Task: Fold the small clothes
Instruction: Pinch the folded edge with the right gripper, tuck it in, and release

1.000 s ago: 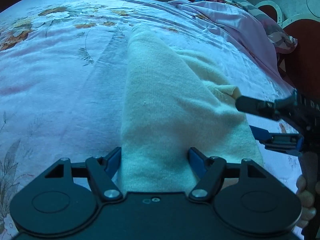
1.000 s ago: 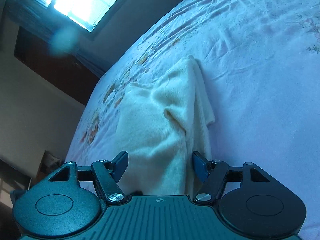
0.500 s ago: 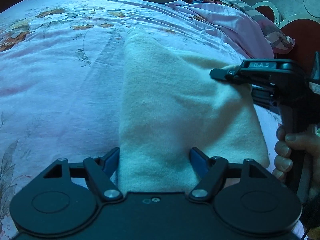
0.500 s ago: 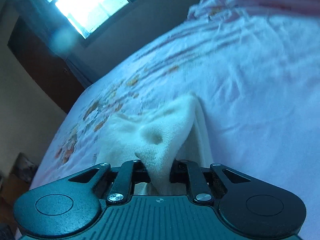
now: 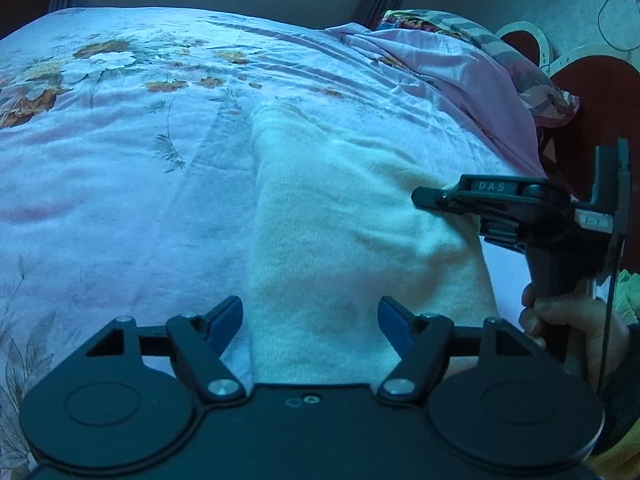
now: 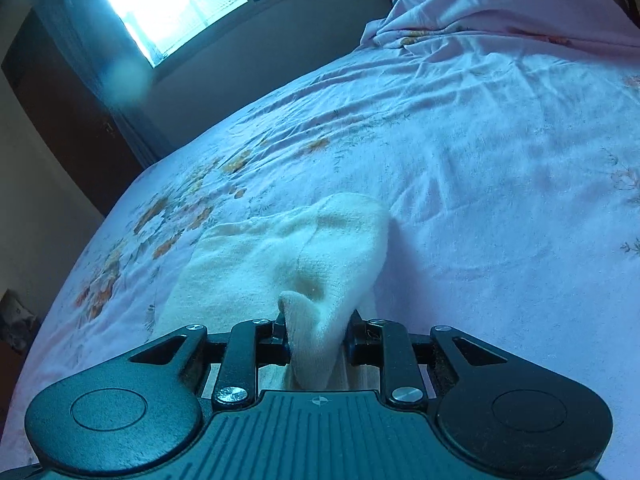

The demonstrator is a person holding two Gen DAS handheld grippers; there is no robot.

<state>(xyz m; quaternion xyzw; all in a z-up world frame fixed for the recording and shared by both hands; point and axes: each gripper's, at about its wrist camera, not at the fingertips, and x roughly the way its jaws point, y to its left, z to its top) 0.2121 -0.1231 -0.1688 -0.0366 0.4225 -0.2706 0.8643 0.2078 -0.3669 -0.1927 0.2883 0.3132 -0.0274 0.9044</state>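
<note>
Right gripper tilted down — on garment

In the left wrist view, the pink floral bedsheet lies flat and bare across the whole left half of the frame, open for a pass. The cream knitted garment fills the centre. At the right edge the black right gripper and the hand holding it block the way, with a heaped pink and patterned quilt at upper right. In the right wrist view, bare sheet fills the right half
</note>
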